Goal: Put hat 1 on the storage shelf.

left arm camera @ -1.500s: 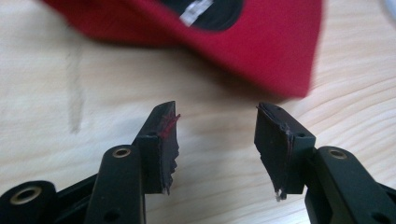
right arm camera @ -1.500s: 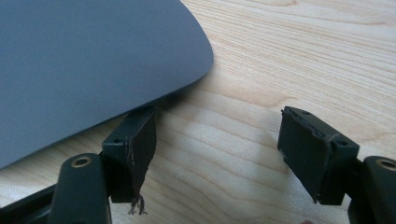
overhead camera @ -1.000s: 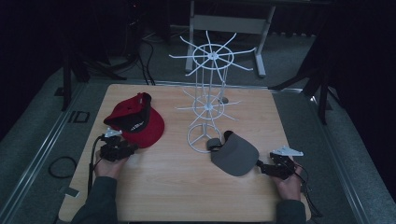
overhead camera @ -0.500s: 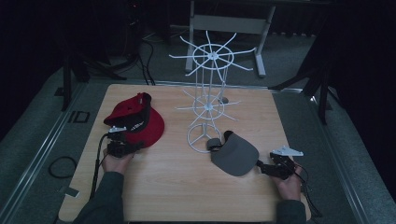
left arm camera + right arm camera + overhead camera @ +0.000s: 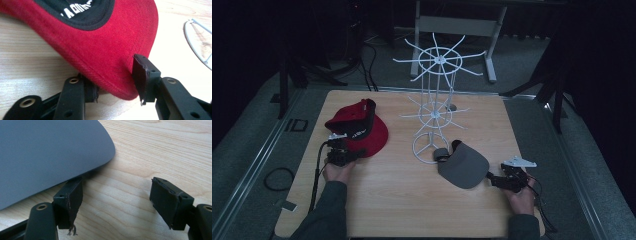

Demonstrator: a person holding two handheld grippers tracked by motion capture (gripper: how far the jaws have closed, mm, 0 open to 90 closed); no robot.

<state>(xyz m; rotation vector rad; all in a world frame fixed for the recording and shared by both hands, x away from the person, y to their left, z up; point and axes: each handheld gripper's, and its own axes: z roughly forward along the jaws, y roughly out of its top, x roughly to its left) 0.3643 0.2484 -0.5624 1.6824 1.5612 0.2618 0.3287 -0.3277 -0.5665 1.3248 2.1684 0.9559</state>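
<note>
Left gripper view: left tool [image 5: 117, 88] jaws just been closing, red cap [image 5: 100, 42] brim between, not clamped | right tool [image 5: 112, 207] open beside grey visor [image 5: 45, 155] | both on desk [image 5: 412, 200], white rack [image 5: 434, 115] between

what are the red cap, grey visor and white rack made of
Red cap: woven fabric, matte, with a ribbed weave and stitched rows along the brim. Grey visor: smooth and matte, probably fine cloth or foam; no weave shows. White rack: thin wire, apparently painted metal.

Cap [image 5: 362, 131] left on table [image 5: 412, 200], rack [image 5: 434, 115] centre, visor [image 5: 464, 167] right.
</note>
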